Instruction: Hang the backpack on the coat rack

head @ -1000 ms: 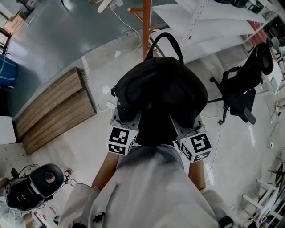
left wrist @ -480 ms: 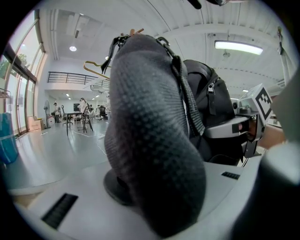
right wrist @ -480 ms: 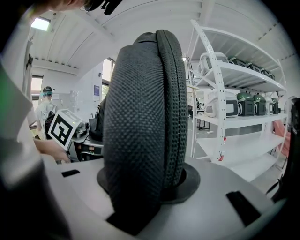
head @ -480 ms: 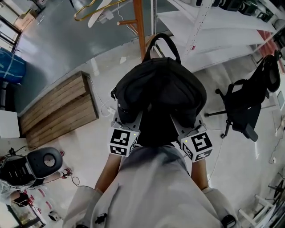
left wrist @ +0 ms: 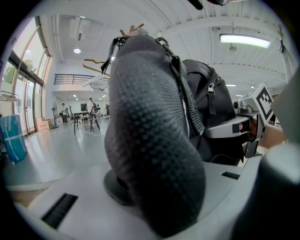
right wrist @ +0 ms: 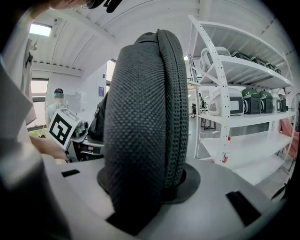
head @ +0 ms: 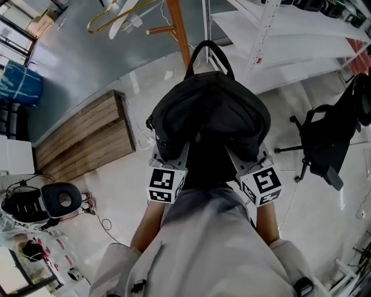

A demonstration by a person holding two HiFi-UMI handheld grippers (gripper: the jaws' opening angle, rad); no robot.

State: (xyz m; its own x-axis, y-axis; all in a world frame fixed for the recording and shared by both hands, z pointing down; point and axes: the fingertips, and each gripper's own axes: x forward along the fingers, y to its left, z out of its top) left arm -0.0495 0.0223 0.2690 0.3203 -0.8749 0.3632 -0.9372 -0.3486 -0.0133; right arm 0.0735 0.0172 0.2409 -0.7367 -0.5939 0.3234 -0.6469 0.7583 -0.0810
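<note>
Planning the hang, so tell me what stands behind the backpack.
Beyond the backpack rises the orange coat rack pole, with hangers beside it. The backpack covers the pole's foot.

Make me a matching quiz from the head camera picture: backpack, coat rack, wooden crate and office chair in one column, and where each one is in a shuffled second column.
Column one
1. backpack
2. coat rack
3. wooden crate
4. office chair

Column two
A. on the floor at the left
B. at the top of the view, just beyond the backpack's handle
C. on the floor at the right edge
D. clamped by its straps in the left gripper and right gripper

Pairs: 1-D, 2-B, 3-A, 4-C
</note>
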